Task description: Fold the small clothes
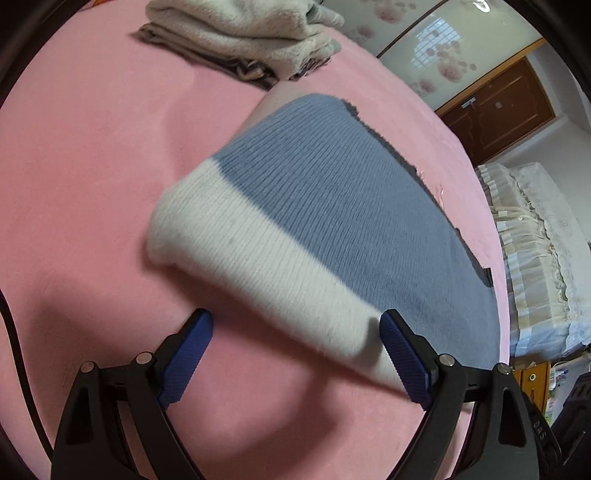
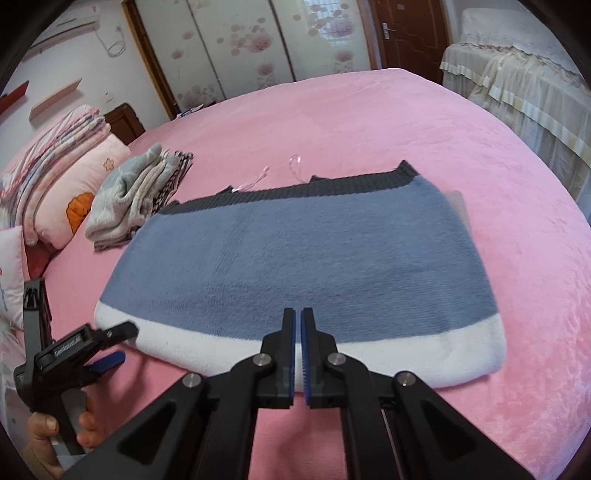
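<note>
A folded knit sweater [image 2: 295, 251], blue-grey with a white hem band and a dark grey far edge, lies flat on the pink bed [image 2: 406, 129]. My right gripper [image 2: 297, 314] hovers over the middle of the near white hem, shut, with nothing visible between its pads. In the same view my left gripper [image 2: 120, 345], held by a hand [image 2: 44, 435], sits at the hem's left corner. In the left wrist view the left gripper [image 1: 295, 325] stands wide open, and the white hem corner [image 1: 332, 325] of the sweater [image 1: 332, 192] lies between the fingers, close to the right pad.
A stack of folded clothes [image 2: 140, 199] sits left of the sweater, also seen as the folded clothes [image 1: 240, 33] at the top of the left wrist view. Pillows and folded quilts [image 2: 55, 166] line the bed's left end. A second bed with a cream cover [image 2: 517, 74] stands beyond the right edge.
</note>
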Demonstrator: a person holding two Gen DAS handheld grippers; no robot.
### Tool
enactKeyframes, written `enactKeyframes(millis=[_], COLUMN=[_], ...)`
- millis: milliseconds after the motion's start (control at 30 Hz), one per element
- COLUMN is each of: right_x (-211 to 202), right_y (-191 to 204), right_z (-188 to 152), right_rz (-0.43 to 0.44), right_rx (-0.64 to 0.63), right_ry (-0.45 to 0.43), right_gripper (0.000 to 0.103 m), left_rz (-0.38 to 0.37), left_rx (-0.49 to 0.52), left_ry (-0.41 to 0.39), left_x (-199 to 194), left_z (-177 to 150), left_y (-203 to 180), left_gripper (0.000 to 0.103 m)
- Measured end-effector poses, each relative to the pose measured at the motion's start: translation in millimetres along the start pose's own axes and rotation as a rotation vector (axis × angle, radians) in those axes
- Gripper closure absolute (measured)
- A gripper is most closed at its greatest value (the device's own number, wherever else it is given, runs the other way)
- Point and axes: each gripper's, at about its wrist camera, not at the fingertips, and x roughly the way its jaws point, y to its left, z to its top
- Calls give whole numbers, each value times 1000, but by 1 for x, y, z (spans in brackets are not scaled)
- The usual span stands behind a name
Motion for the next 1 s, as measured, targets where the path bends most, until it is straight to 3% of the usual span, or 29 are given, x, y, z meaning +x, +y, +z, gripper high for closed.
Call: enactKeyframes(millis=[367, 700, 800, 967, 1000], right_x=[12, 20, 22, 24, 25], right_y=[11, 22, 25, 28, 29], right_z=[-1, 5, 7, 9, 10], right_rz=[9, 17, 18, 20, 20], right_rx=[-16, -36, -40, -46, -47], right_ry=[18, 13, 9, 5, 5], right_gripper=[100, 100, 100, 100, 100], left_rz=[-85, -148, -145, -129, -140], left_rx=[-53, -82, -84, -68, -64], left_ry=[-67, -111, -113, -93, -90], left_x=[16, 21, 22, 18, 18], left_z=[21, 33, 35, 33, 34], left_y=[3, 2, 2, 7, 8], left_gripper=[7, 9, 16, 60, 65])
